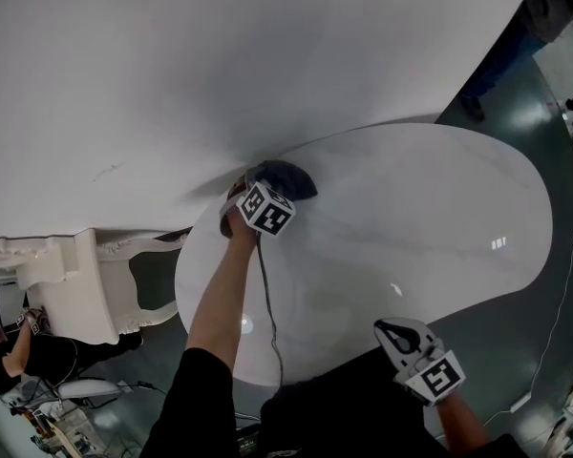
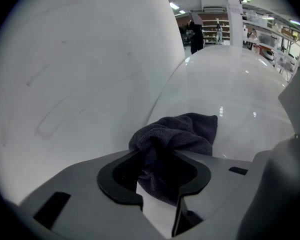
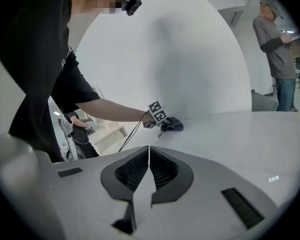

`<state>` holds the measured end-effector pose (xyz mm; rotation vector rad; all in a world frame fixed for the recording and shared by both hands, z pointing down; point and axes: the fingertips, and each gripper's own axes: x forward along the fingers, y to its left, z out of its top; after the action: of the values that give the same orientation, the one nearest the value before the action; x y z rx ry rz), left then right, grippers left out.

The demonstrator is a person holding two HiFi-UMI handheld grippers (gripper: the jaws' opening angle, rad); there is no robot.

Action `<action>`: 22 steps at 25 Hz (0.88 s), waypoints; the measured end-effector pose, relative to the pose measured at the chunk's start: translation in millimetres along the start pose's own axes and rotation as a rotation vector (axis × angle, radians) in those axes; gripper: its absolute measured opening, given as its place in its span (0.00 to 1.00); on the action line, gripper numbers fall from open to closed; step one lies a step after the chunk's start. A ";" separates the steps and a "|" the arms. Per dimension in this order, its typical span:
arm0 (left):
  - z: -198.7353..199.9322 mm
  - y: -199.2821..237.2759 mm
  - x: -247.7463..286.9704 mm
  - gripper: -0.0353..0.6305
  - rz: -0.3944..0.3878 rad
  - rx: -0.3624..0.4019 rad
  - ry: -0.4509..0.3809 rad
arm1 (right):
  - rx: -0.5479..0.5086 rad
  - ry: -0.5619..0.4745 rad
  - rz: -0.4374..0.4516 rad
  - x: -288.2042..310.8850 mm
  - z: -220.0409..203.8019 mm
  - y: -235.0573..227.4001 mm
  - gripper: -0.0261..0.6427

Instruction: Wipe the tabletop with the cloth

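A dark grey cloth (image 1: 286, 176) (image 2: 185, 131) (image 3: 173, 124) lies bunched at the far left edge of the glossy white oval tabletop (image 1: 439, 218) (image 2: 240, 84) (image 3: 250, 139), close to the white wall. My left gripper (image 1: 261, 181) (image 2: 160, 176) (image 3: 161, 123) points down at it, with a fold of the cloth pinched between its jaws. My right gripper (image 1: 397, 336) (image 3: 149, 159) is near the table's front edge at the lower right. Its jaws are shut with nothing between them.
A large curved white wall (image 1: 220, 65) rises right behind the cloth. White ornate furniture (image 1: 67, 275) stands left of the table, with a seated person (image 1: 29, 351) beside it. Another person (image 3: 275, 49) stands beyond the table's far end. A cable (image 1: 267, 303) trails from my left gripper.
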<state>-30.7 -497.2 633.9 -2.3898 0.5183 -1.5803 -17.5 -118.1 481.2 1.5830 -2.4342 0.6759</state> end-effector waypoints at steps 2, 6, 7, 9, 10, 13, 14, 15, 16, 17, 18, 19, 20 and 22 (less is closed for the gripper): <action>7.7 3.4 6.6 0.28 -0.007 0.019 -0.006 | 0.013 0.010 -0.043 -9.0 -2.3 -2.6 0.06; 17.6 6.2 11.5 0.25 -0.027 0.084 0.004 | 0.090 0.010 -0.149 -30.5 -6.2 -8.6 0.06; 18.4 2.9 9.8 0.24 -0.035 0.093 0.003 | 0.108 0.014 -0.176 -36.8 -8.6 -7.6 0.06; 18.6 -11.4 4.1 0.22 -0.068 0.082 -0.013 | 0.122 0.027 -0.222 -49.1 -14.8 -0.4 0.06; 18.3 -20.5 0.3 0.22 -0.084 0.077 -0.024 | 0.115 0.028 -0.238 -53.7 -16.8 4.9 0.06; 18.5 -47.5 -10.8 0.22 -0.087 0.124 -0.056 | 0.071 0.008 -0.273 -63.7 -17.9 21.5 0.06; 18.6 -56.7 -14.6 0.22 -0.087 0.140 -0.063 | 0.080 0.000 -0.288 -67.6 -17.8 25.8 0.06; 18.8 -65.9 -18.3 0.22 -0.093 0.147 -0.066 | 0.099 -0.012 -0.304 -72.0 -17.8 29.0 0.06; 19.2 -74.2 -21.8 0.22 -0.103 0.151 -0.067 | 0.121 -0.023 -0.323 -76.5 -18.2 31.2 0.06; 19.5 -82.0 -25.2 0.22 -0.114 0.156 -0.065 | 0.137 -0.032 -0.341 -80.9 -18.8 33.2 0.06; 18.9 -89.8 -28.6 0.22 -0.123 0.166 -0.060 | 0.141 -0.039 -0.355 -84.8 -19.4 35.7 0.06; 17.5 -98.1 -32.2 0.22 -0.132 0.180 -0.054 | 0.135 -0.045 -0.364 -88.5 -19.7 38.6 0.06; 16.0 -107.3 -36.4 0.22 -0.141 0.195 -0.048 | 0.127 -0.050 -0.370 -92.4 -20.3 41.4 0.06; 14.9 -128.2 -46.3 0.22 -0.162 0.219 -0.041 | 0.128 -0.060 -0.374 -101.3 -22.1 45.1 0.06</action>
<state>-12.3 -361.3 637.7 -2.3403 0.1380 -1.5575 -17.1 -9.3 450.5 2.0609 -2.0771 0.7328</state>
